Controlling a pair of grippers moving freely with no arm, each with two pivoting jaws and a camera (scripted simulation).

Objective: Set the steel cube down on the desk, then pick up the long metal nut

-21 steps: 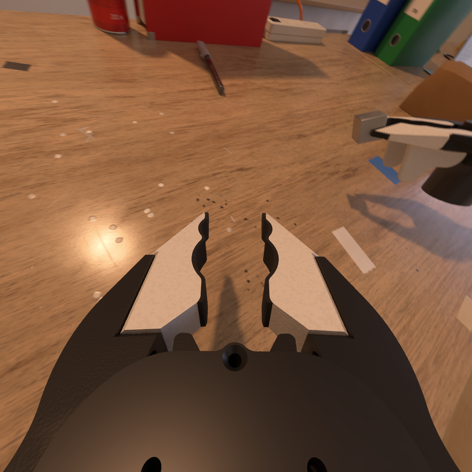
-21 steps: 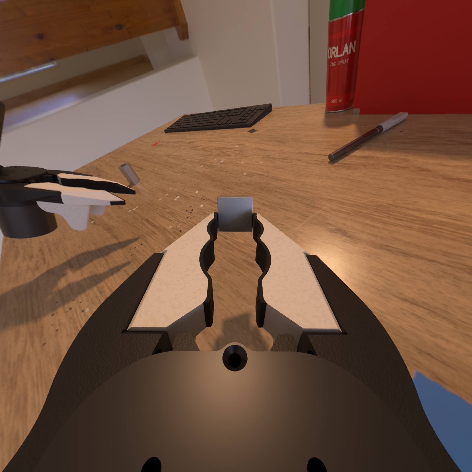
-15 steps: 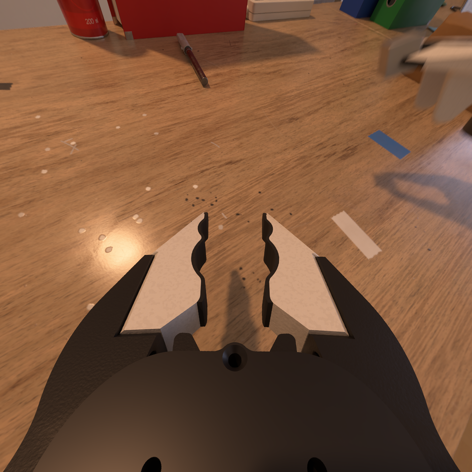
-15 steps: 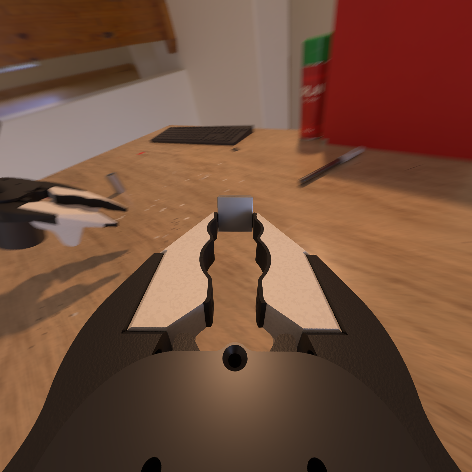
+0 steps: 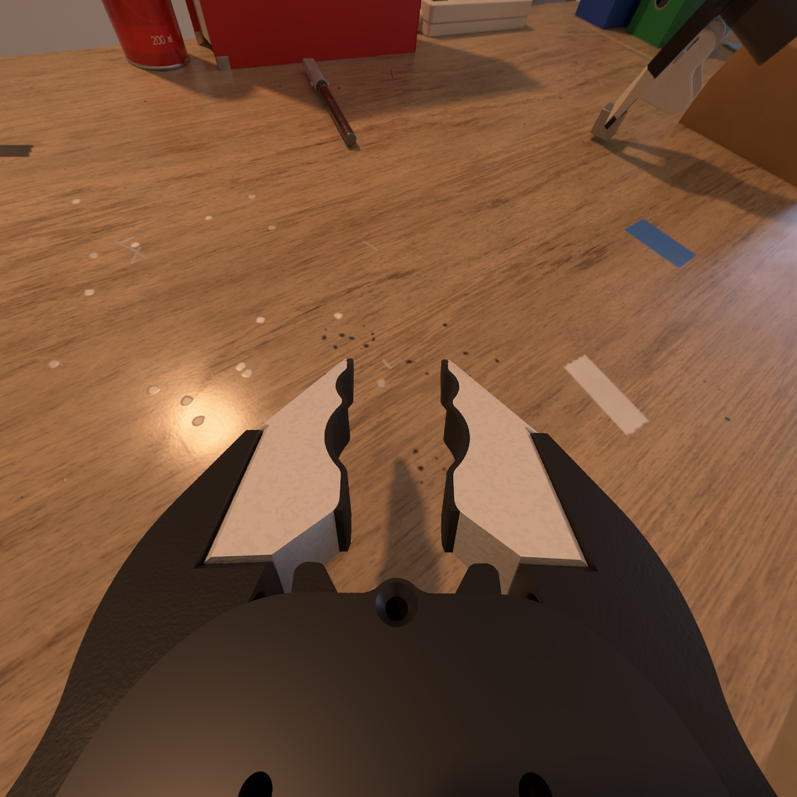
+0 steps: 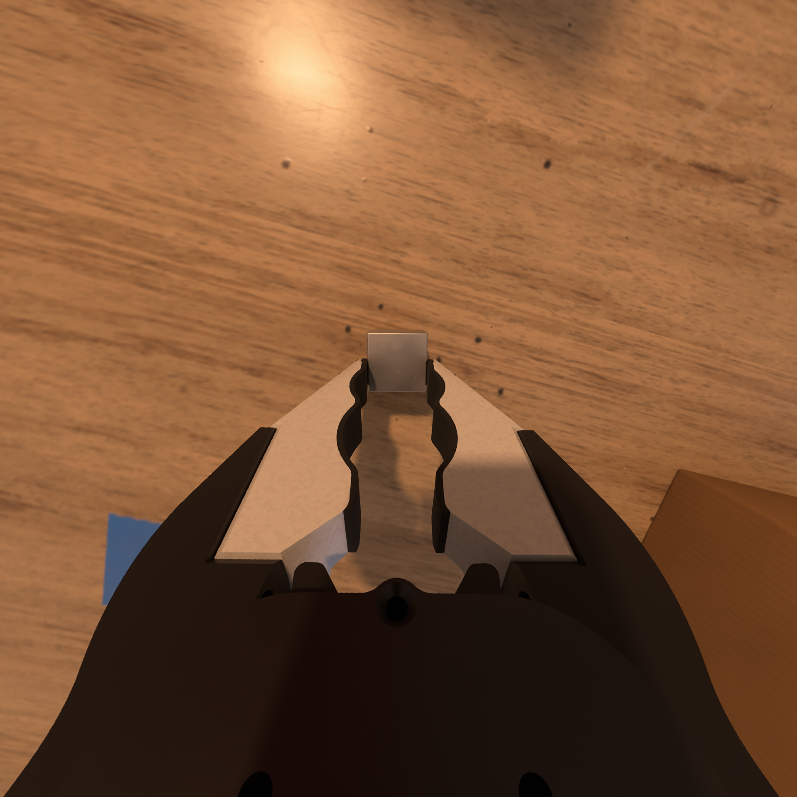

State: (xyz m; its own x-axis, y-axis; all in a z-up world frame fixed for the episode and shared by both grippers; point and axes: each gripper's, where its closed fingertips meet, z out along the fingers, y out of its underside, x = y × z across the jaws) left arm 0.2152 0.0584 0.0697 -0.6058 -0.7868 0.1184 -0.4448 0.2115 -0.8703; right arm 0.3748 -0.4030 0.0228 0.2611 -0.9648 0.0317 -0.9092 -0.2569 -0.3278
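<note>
My right gripper (image 6: 396,366) is shut on the steel cube (image 6: 396,362), a small grey block held at its fingertips, and points steeply down at the wooden desk (image 6: 215,215). In the left wrist view that gripper (image 5: 612,116) shows at the far right with the cube (image 5: 601,127) at or just above the desk surface. My left gripper (image 5: 396,366) is open and empty, low over the desk's middle. The long metal nut is not in view in either current frame.
A red spray can (image 5: 146,34), a red box (image 5: 310,30), a pen (image 5: 332,103) and a white device (image 5: 474,17) stand at the back. Blue and green binders (image 5: 638,17) and a brown box (image 5: 750,112) are at the right. Blue tape (image 5: 660,242) and white tape (image 5: 604,394) lie flat.
My right gripper has tipped from level to pointing steeply down and lowered the cube to the desk by the brown box. My left gripper's view has shifted slightly; its jaws stay open.
</note>
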